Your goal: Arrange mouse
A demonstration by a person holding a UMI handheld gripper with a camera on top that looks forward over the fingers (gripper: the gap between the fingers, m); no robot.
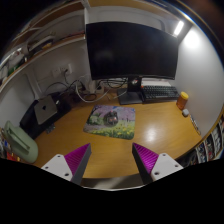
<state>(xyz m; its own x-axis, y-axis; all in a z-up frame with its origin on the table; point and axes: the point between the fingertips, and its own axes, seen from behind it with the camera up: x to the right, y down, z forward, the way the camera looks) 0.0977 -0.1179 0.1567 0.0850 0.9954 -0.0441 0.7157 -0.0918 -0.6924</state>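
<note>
**Tongs held back and open above a desk, mouse still far off on its mat**

Nearest the camera, the tongs (110, 160) stand spread wide, their two pads (147, 157) apart with nothing between them but bare wood. That wide stance suits an approach, since nothing has been gripped and the fingers are high and well short of anything on the desk (160, 135).

Beyond the fingertips lies an open stretch of wooden top, and then the mouse mat (110, 122), a printed rectangle lying flat a little ahead of the left finger. A small dark shape on it, near its middle, looks like the mouse (112, 117); it is too small to say which way it points. Sitting on the mat, it is where a hand at the keyboard would reach for it.

Behind the mat a keyboard (158, 94) lies along the foot of the monitor (130, 48), which is dark and fills the back of the scene. Right of the keyboard stands a small yellow figure (183, 100). To the left, a laptop (44, 108) rests near the desk's edge, with a pale green chair back (22, 143) below it.

Judging by this, the task is at its start: the tongs must travel forward and down to the mat before closing.
</note>
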